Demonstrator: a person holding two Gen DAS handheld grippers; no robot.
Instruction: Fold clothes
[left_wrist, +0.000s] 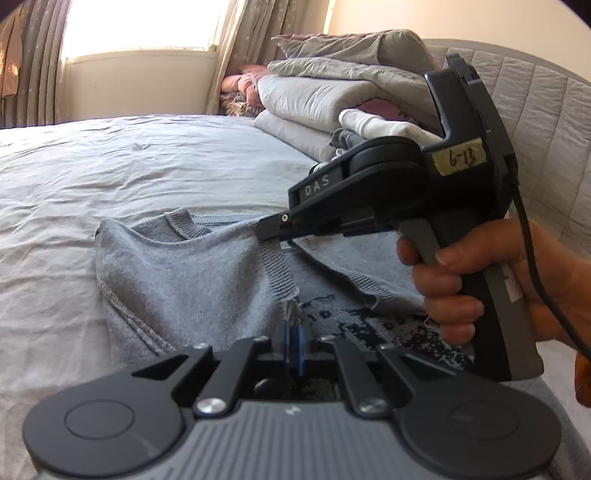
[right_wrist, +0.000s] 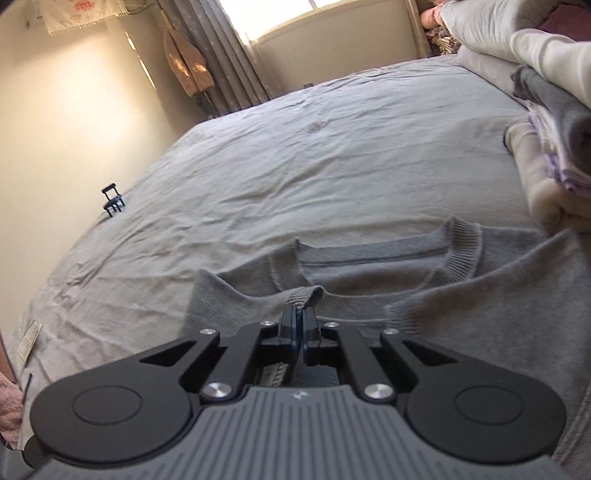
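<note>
Together two grippers, left gripper (left_wrist: 291, 334) and right gripper (right_wrist: 301, 325), pinch one sweater (left_wrist: 192, 273).

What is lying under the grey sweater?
The grey sweater lies on the wrinkled grey bed cover. Whether anything else is beneath it cannot be seen, because the sweater covers that part.

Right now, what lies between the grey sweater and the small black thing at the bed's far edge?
Only bare, wrinkled bedsheet, seen in the right wrist view, between sweater and black object.

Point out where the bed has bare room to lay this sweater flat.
Bare sheet runs from the grey sweater's collar toward the window and the wall side, apart from a small black clip at that edge. Crowded: the folded stack by the headboard.
</note>
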